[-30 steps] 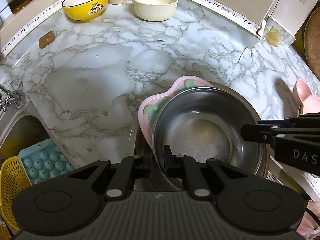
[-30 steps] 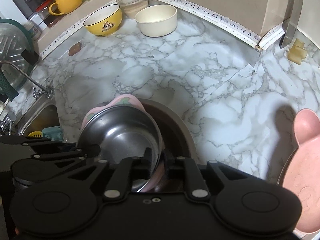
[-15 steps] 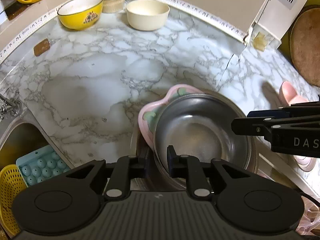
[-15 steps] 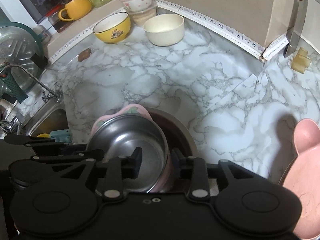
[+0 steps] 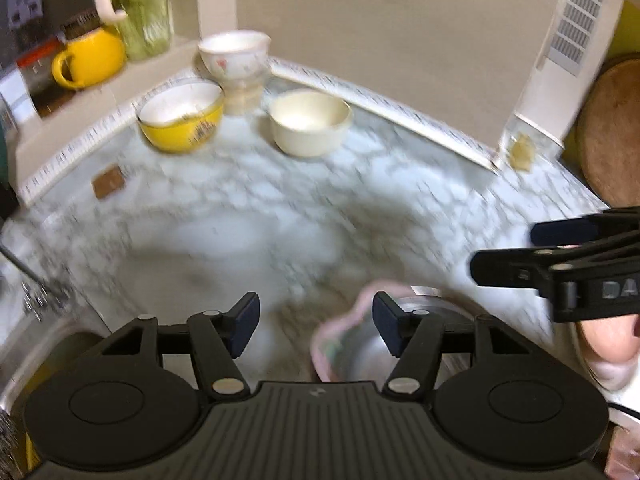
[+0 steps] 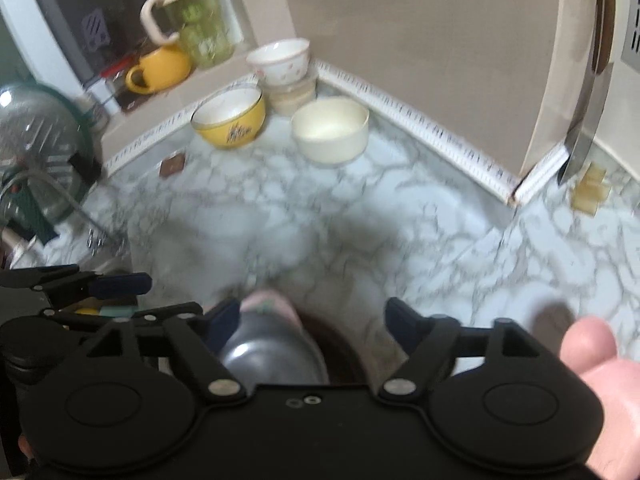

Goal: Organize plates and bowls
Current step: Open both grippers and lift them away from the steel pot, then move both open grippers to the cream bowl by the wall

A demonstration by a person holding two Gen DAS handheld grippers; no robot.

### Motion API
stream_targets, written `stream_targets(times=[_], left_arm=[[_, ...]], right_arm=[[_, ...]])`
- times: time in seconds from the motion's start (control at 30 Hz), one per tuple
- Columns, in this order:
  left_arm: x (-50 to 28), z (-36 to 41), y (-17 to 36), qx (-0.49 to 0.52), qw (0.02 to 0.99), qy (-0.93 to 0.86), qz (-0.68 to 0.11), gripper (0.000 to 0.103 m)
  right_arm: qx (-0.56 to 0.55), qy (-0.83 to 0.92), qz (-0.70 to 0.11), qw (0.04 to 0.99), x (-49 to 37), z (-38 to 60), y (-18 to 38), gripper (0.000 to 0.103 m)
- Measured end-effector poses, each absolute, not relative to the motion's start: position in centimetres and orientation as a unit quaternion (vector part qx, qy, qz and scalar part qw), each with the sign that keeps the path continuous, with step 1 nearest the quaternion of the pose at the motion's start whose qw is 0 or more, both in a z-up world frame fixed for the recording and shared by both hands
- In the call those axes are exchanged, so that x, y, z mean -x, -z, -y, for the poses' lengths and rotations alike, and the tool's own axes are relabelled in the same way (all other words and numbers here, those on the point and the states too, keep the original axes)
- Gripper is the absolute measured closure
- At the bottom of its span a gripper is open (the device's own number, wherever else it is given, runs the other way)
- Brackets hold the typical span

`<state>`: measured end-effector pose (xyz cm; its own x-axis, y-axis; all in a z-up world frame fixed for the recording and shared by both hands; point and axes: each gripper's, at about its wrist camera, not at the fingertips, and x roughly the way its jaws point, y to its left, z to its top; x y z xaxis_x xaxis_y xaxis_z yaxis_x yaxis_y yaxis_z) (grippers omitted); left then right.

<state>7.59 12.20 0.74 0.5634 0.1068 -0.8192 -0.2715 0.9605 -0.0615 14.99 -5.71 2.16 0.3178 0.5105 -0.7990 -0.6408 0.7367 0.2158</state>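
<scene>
Marble counter [image 5: 248,216]: steel bowl [image 5: 360,352] below just-opened left gripper [image 5: 316,324].

White letters "DA" show on the right tool [image 5: 500,252].

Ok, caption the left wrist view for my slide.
Left hand-held gripper, jaws just opened, above steel bowl nested in pink plate on marble counter.

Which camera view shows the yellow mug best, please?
The right wrist view shows the yellow mug best: its whole body and handle are visible on the ledge beside the green jar, with little blur. The left wrist view also shows the mug, but nearer the frame's edge and more blurred.
</scene>
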Motion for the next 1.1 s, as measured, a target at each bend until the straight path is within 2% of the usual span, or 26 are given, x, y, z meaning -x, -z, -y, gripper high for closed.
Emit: stream_targets(times=[0.07, 0.2, 0.53, 0.87, 1.1], left_arm=[[-8.5, -13.0, -0.9, 0.091, 0.882, -0.119, -0.446, 0.031], [-11.0, -15.3, -1.3, 0.088, 0.884, -0.139, -0.438, 0.031], [-18.8, -21.1, -1.6, 0.157, 0.875, -0.139, -0.437, 0.031], [-25.9, -23.8, 0.2, 0.194, 0.868, -0.143, -0.435, 0.031], [-30.1, -24.3, 2.8, 0.178, 0.867, -0.132, -0.447, 0.031]], right_arm=[[0.068, -0.354, -0.457, 0.813, -15.8, 5.3, -2.5, 0.014], [0.067, -0.345, -0.445, 0.824, -17.5, 4.1, -3.0, 0.006], [0.036, -0.291, -0.438, 0.850, -23.9, 1.3, -2.3, 0.004], [0.023, -0.251, -0.446, 0.859, -28.8, -2.0, 0.2, 0.007], [0.032, -0.236, -0.453, 0.859, -31.0, -5.0, 2.6, 0.018]])
